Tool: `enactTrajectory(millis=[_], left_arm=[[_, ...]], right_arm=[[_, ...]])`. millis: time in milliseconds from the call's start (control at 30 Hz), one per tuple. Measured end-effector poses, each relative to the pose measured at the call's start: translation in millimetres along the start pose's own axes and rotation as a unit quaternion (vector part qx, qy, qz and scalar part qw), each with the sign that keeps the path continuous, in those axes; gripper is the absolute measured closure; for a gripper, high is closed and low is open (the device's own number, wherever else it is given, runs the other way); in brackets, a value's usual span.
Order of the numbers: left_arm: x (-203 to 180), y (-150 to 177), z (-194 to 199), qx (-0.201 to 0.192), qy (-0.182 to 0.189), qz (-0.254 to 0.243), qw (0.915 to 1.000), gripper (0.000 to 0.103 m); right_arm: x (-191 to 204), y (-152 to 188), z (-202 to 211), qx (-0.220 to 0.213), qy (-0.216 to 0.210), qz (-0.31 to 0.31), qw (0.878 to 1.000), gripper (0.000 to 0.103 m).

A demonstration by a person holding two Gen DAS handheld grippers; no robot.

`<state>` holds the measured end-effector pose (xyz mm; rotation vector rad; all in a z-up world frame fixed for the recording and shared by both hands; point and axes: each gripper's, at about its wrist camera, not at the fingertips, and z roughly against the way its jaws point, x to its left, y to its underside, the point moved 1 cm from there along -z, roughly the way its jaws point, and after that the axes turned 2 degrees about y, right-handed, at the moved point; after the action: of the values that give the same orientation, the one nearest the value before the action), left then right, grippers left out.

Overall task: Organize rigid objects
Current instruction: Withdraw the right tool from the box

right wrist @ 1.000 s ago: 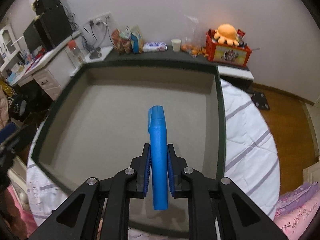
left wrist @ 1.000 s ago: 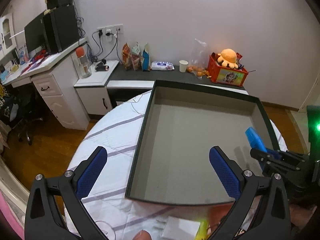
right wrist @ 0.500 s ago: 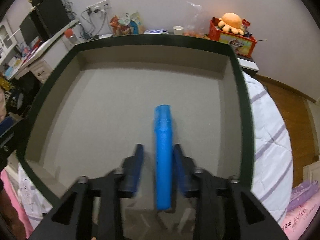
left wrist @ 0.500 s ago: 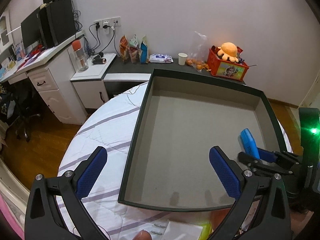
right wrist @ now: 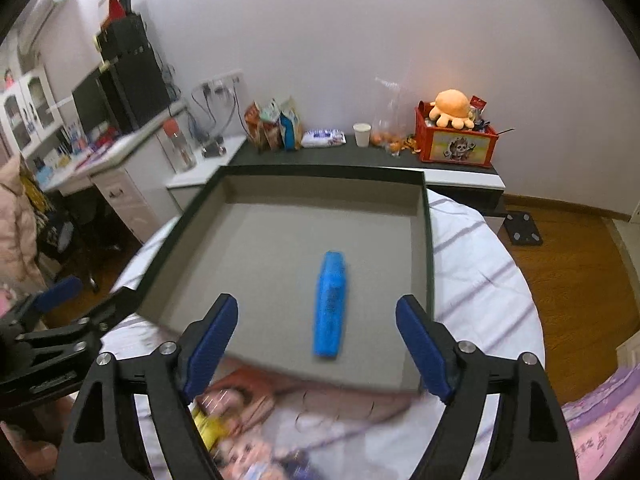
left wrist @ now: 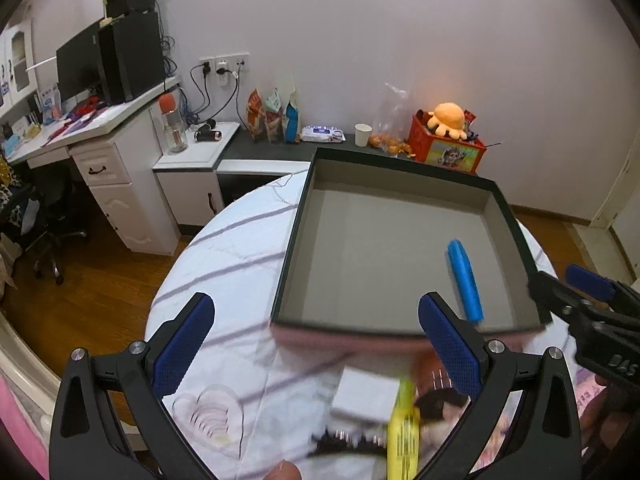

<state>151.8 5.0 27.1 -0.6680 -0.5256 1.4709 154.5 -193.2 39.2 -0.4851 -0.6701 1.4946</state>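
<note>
While jaws gape, right gripper (right wrist: 316, 344) empty, marker (right wrist: 330, 304) released

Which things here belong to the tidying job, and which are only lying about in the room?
Part of the job:
- blue marker, lying in the box
- grey box
- yellow marker and white block on the table, waiting
- right tongs, just opened, empty

Only lying about:
- orange plush toy in the red crate
- paper cup
- snack bags

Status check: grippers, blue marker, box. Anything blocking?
Right gripper jaws just opened, empty. Left gripper open, empty. Blue marker lying flat inside box. Nothing blocking.
</note>
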Motion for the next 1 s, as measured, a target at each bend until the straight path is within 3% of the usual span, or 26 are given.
enactTrajectory(millis=[133,233,567,767,1000], left_arm=[[3.8,22.5,23.0,-0.005,-0.005,-0.002,1.0,0.0],[4.6,43.4,35.4,-0.003,0.0,-0.006,1.0,0.0],[5.6,86.7,47.8,0.014,-0.021,-0.009,0.9996,0.0],[-10.4,96.9,41.9,0.029,-0.04,-0.01,0.9987,0.0],[-27.7,103.8,23.1,0.059,-0.029,-0.016,0.9977,0.0]], right_arm=[[3.1,22.1,27.6,-0.013,0.0,-0.013,1.0,0.016],[4.2,45.3,44.4,-0.012,-0.004,-0.018,1.0,0.0],[-13.0,89.3,65.7,-0.019,-0.016,-0.044,0.999,0.0],[-19.2,94.3,50.6,-0.009,-0.044,-0.04,0.998,0.0],[-27.7,90.4,35.8,0.011,-0.05,-0.029,0.998,0.0]])
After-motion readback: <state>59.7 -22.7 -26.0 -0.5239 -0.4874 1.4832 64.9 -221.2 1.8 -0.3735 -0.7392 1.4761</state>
